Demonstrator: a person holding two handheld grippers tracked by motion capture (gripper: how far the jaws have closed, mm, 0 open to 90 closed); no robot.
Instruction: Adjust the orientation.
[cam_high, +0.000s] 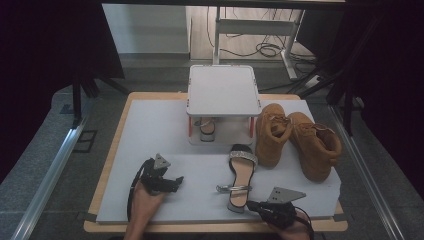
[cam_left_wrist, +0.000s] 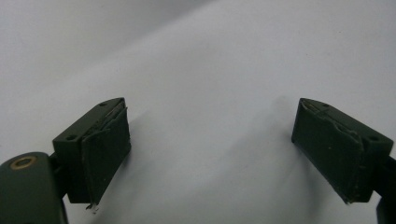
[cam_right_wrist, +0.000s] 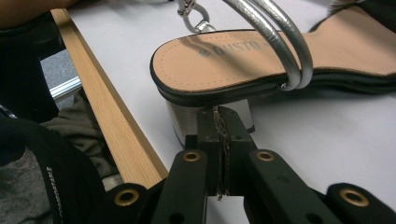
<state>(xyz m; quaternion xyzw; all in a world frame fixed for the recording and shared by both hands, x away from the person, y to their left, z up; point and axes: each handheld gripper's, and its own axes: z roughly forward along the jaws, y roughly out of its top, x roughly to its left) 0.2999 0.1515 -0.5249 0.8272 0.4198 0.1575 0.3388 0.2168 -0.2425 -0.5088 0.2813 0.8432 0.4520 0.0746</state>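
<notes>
A: Where does the sandal (cam_high: 240, 177) lie from the right claw (cam_high: 256, 205)?
B: Straight ahead, on the bench (cam_high: 165, 131), heel toward the near edge. The claw is clenched on nothing, tips against the heel block (cam_right_wrist: 187, 116).
A: Long axis?
B: Away from the person, toe toward the rack (cam_high: 223, 92).
A: Left claw (cam_high: 176, 181)?
B: Released, well apart from it; the right is nearer.

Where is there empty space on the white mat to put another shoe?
The widest bare patch is the white mat's left part, between its left edge, the small rack and the left gripper. It is crowded right: the sandal, the tan boots, the right gripper.
</notes>
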